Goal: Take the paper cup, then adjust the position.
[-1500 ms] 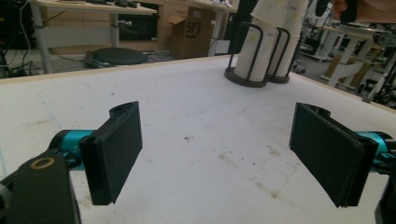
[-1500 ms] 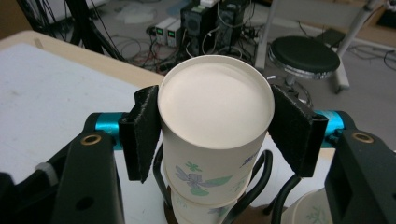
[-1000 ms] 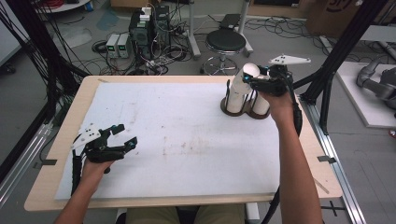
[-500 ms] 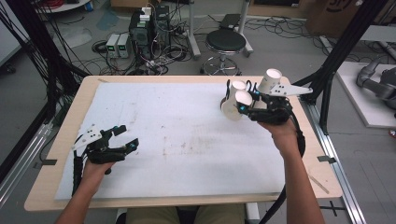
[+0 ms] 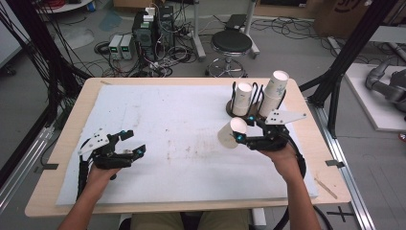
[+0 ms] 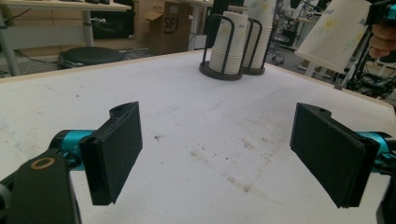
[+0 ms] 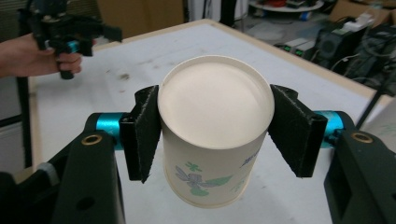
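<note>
White paper, printed with small green and blue leaf motifs, made up the cup (image 7: 212, 130) that the right gripper (image 5: 249, 132) held clamped between its two black jaws, tilted on its side above the white mat (image 5: 182, 139) near the table's (image 5: 62, 143) far right corner. A second earlier that gripper had been up at the black wire cup holder (image 5: 242, 108) standing at that corner; half a second earlier the cup was already lifted out; now it had been drawn clear of the holder and brought toward the person, hanging in the air just in front of it. I judged from this that the pull-out step was finished and that setting the cup down on the mat was the likely next step. Two stacks of cups (image 5: 275, 93) remained in the holder, one taller than the other. The left gripper (image 5: 128, 143) had barely moved across the three pictures; it sat low over the mat toward the near left edge, its jaws spread wide with nothing between them. From the left gripper view the held cup was cut off by the top edge, so its closed end could not be seen there. Whether the jaws were denting the cup's wall was hard to make out, and how many cups each stack held could not be counted.
</note>
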### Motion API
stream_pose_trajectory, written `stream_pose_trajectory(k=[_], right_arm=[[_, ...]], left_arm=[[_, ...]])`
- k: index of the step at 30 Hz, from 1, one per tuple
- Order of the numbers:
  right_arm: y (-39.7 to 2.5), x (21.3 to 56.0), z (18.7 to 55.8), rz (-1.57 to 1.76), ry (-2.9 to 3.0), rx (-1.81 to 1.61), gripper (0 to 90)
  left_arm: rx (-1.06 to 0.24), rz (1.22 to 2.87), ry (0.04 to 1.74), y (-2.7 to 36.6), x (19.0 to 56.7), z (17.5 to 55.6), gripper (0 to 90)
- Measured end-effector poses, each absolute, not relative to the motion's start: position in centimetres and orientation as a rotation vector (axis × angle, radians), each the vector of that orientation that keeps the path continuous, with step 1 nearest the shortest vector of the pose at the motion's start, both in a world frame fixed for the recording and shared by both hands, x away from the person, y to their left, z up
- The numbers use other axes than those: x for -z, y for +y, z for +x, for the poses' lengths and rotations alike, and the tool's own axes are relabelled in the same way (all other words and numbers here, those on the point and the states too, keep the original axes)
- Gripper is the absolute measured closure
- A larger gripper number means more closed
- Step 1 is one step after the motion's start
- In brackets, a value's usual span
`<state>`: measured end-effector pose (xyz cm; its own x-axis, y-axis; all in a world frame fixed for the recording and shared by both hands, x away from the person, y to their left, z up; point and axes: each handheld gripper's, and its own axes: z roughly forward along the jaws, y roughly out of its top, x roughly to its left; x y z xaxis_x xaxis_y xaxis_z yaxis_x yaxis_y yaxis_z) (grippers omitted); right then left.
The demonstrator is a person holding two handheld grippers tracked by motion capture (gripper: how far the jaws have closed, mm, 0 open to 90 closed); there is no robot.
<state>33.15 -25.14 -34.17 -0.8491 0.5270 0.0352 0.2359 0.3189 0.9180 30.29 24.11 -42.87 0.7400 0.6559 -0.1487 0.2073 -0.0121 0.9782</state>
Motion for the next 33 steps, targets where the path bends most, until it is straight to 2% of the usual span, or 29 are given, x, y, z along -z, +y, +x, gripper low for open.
stream_pose_trajectory(k=[10, 15, 33], right_arm=[[-24.4, 34.5, 32.7, 0.659, 2.358, -1.527, 38.2], [-24.2, 34.5, 32.5, 0.66, 2.355, -1.537, 38.1], [-21.7, 35.0, 32.0, 0.603, 2.403, -1.566, 38.1]], left_arm=[[-0.446, 1.586, 0.674, 23.8, 42.8, 30.2, 16.9], [-0.386, 1.613, 0.667, 23.0, 42.3, 30.2, 15.9], [-0.312, 1.646, 0.568, 21.1, 41.6, 29.8, 16.0]])
